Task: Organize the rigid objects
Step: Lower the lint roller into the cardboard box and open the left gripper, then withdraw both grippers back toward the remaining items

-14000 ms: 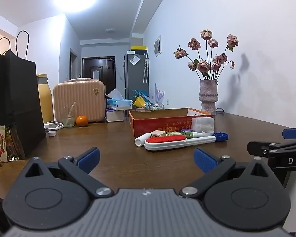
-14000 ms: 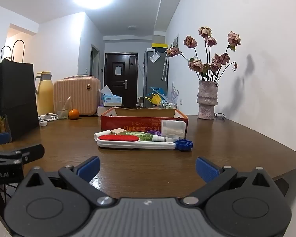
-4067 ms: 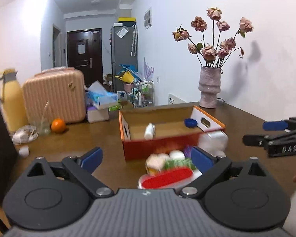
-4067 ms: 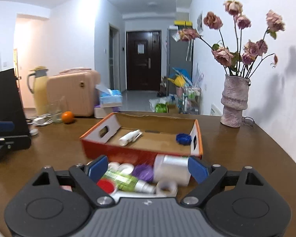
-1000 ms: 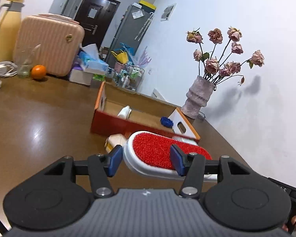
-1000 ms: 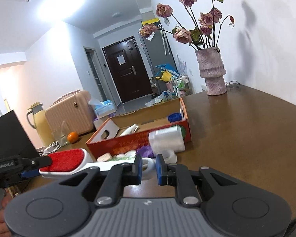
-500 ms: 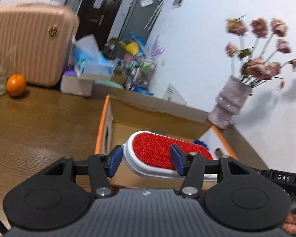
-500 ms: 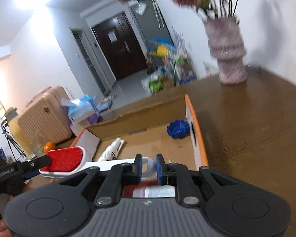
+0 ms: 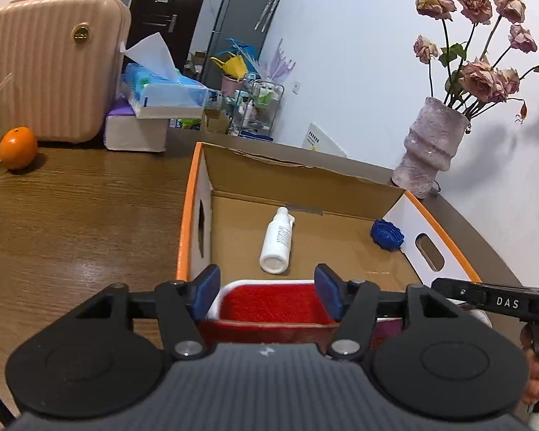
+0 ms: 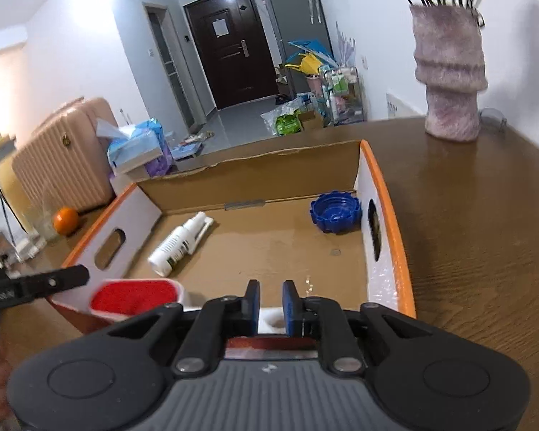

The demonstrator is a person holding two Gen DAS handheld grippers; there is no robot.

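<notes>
Left tongs [image 9: 267, 296] released brush [image 9: 269, 303]; handle still clamped.

both wrist views: close, angled down | shared: cardboard box [image 9: 294, 176]

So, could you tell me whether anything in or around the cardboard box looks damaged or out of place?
The box's far wall has a ragged, uneven top edge, as if torn. Inside, the white bottle lies on its side and a loose blue cap sits alone in the corner by the handle hole. No spills show.
</notes>
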